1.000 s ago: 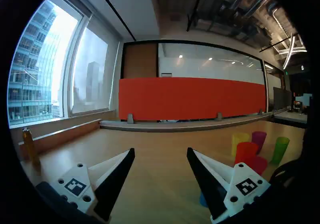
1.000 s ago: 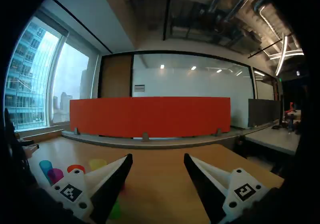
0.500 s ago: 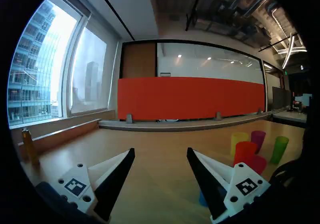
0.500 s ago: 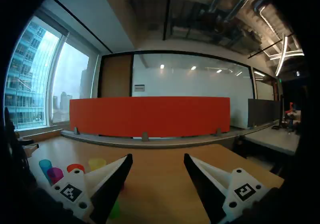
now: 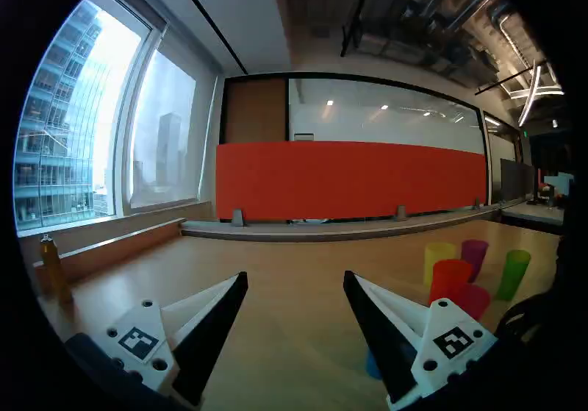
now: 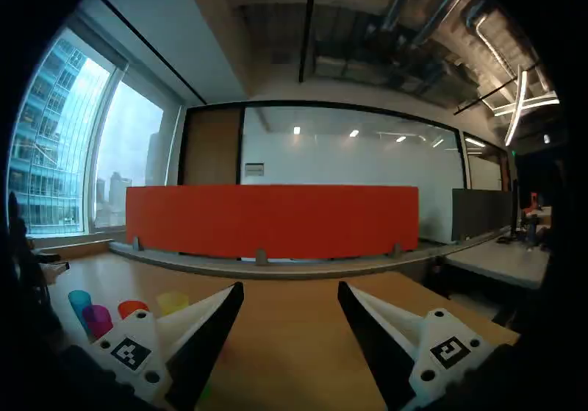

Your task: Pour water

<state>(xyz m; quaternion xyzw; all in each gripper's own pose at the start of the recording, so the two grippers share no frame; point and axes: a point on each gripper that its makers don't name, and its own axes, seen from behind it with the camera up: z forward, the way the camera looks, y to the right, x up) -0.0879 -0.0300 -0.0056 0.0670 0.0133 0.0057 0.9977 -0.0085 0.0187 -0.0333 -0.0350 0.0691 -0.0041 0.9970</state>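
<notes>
Daylight floods from left windows (image 5: 88, 131), blown out. Ceiling strip light (image 5: 531, 95) glares. Ceiling dim. 2 views sharp, left gripper (image 5: 294, 274) included; heavy fisheye bending at edges.

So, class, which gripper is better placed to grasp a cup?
Probably left: the red cup looks large, close beside the open left gripper; in the right gripper view the cups look smaller.

Your left gripper view sits low over the wooden table (image 5: 294, 301), close to its surface. It faces the far orange partition (image 5: 353, 179), with the coloured cups (image 5: 470, 271) near on its right. Your right gripper view faces likewise from farther right, so the cups fall at its left. Both views share the table, partition, cups and left-hand windows (image 5: 95, 124).
</notes>
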